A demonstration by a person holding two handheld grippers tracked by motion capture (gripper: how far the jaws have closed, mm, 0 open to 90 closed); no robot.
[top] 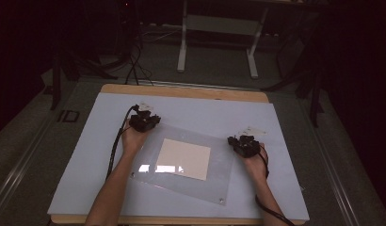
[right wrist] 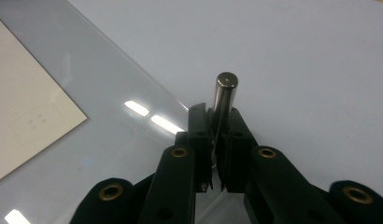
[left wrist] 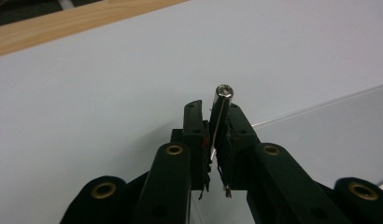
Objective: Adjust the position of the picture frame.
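Acrylic sheet [top: 181,162], clear, lies skewed on the white table [top: 78,179], with a cream paper square [top: 184,158] under or inside it near the middle. Small metal standoffs sit at its corners; one shows at the near right corner [top: 221,200]. Left claw [top: 145,121] sits at the sheet's far left corner, right claw [top: 244,145] at the right corner, so each hand works one corner of the same panel. Left gripper view: jaws nearly closed and clamped on a short metal pin [left wrist: 221,109] that stands up between the pads, its round cap above the tips; the sheet edge runs just right of it. Right gripper view: same picture, jaws nearly together on a second metal pin [right wrist: 224,93] that sticks up past the tips, with the sheet corner [right wrist: 171,100] just left and ceiling-light glare on it. Reason for the grip, as I read it: the pins are the corner fasteners, and taking them by the shank with the cap clear lets them be lifted or turned without touching the panel. Two at once keeps the sheet from pivoting. Both hands rest low on the table, likely for steadiness. Can't tell whether the pins are still seated in the sheet or already free. Risk: thin pin, narrow pads, easy to tilt.
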